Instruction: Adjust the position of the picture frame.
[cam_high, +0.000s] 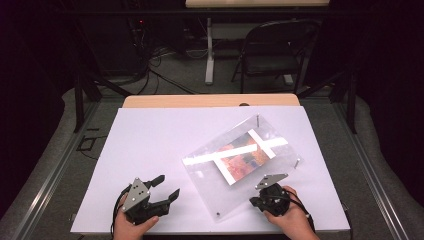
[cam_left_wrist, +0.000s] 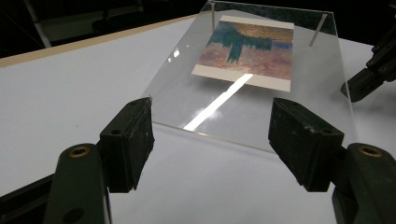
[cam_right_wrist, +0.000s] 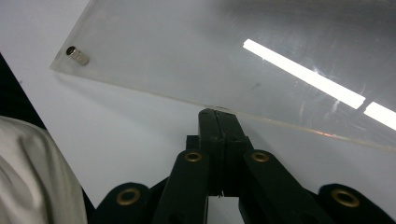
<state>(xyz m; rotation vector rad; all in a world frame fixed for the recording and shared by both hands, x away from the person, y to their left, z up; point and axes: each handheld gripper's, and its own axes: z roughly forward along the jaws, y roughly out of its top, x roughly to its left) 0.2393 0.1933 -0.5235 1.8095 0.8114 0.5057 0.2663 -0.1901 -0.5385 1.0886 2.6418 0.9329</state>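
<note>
Right claw (cam_right_wrist: 217, 114), pressed together, seemingly touches the acrylic frame (cam_right_wrist: 224, 56) edge; left claw (cam_left_wrist: 212, 140) spread.

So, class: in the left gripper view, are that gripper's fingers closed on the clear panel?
No. The left gripper has its fingers spread wide, short of the clear panel.

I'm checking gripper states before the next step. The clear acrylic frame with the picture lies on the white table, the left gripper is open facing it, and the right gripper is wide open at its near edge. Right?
Not quite. The right gripper is shut, not wide open: the right gripper view shows its jaws pressed together at the acrylic frame edge. The left gripper is indeed open, and the frame lies on the white table.
</note>
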